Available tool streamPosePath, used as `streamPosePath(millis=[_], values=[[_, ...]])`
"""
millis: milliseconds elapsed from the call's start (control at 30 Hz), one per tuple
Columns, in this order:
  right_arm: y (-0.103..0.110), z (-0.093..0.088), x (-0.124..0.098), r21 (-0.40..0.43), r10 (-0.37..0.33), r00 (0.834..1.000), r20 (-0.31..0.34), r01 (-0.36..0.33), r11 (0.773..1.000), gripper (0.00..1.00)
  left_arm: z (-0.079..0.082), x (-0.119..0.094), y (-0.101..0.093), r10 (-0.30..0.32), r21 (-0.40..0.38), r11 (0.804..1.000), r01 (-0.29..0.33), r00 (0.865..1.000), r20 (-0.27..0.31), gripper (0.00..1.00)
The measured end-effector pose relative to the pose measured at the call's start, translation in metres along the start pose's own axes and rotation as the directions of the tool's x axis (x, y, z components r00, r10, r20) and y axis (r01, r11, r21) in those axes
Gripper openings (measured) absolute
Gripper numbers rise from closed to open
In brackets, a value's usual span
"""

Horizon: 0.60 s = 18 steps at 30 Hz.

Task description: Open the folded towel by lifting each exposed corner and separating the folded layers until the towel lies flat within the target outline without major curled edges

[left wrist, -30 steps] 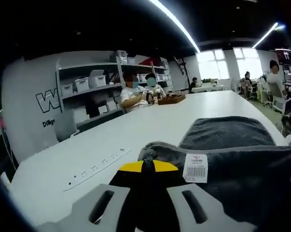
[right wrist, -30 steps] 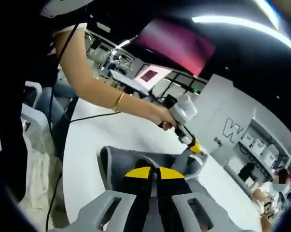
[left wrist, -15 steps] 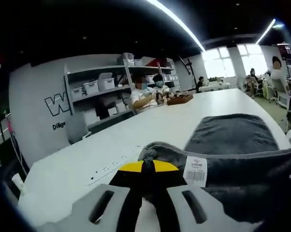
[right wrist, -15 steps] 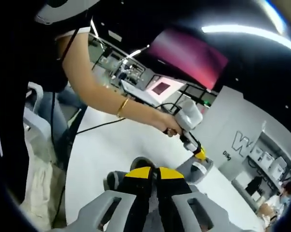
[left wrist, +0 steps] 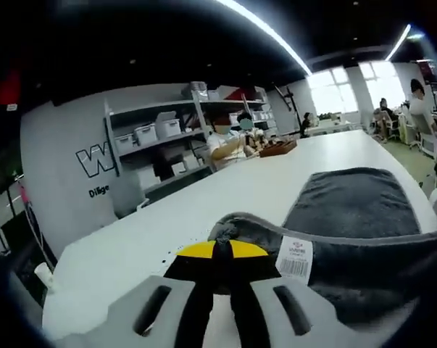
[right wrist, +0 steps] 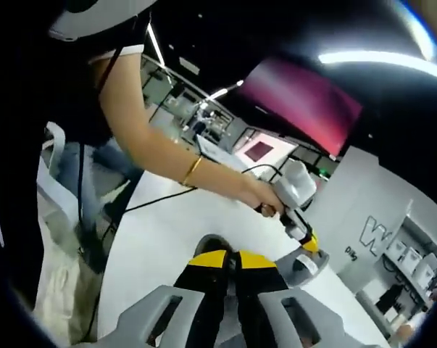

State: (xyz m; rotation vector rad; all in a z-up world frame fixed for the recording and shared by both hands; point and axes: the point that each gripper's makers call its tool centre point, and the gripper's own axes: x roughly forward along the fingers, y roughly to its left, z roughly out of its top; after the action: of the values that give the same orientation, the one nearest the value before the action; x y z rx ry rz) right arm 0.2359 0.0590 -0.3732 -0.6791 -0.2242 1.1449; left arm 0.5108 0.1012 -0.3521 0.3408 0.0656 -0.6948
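In the left gripper view, my left gripper (left wrist: 219, 248) is shut on a corner of the dark grey towel (left wrist: 348, 206). The pinched edge, with a white barcode label (left wrist: 293, 259), runs off to the right above the white table (left wrist: 225, 199). The rest of the towel lies flat further out. In the right gripper view, my right gripper (right wrist: 232, 257) is shut on another towel corner (right wrist: 212, 243), which bunches between the yellow tips. The left gripper (right wrist: 309, 243), held by a person's hand (right wrist: 265, 196), grips the labelled corner a short way ahead.
Shelves with white bins (left wrist: 156, 130) stand past the table's far edge. People sit at the far end beside a wooden tray (left wrist: 280, 147). A black cable (right wrist: 160, 199) crosses the table near the person's arm, and a chair (right wrist: 55, 196) stands at its left edge.
Both grippers stay shut on their towel corners and appear to have risen. In the right gripper view less towel shows beneath the jaws, and the left gripper sits further right.
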Motion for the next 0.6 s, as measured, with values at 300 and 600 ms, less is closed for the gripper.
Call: streamPosePath(millis=[300, 600], values=[[0.003, 0.022, 0.026, -0.034, 0.040, 0.998, 0.055, -0.038, 0.999, 0.00, -0.005, -0.014, 0.022, 0.031, -0.004, 1.000, -0.031, 1.000, -0.001, 0.03], [0.005, 0.038, 0.049, -0.013, 0.046, 0.992, 0.121, -0.045, 0.999, 0.00, -0.009, -0.021, 0.039, 0.048, -0.023, 0.999, -0.047, 0.999, 0.001, 0.02]])
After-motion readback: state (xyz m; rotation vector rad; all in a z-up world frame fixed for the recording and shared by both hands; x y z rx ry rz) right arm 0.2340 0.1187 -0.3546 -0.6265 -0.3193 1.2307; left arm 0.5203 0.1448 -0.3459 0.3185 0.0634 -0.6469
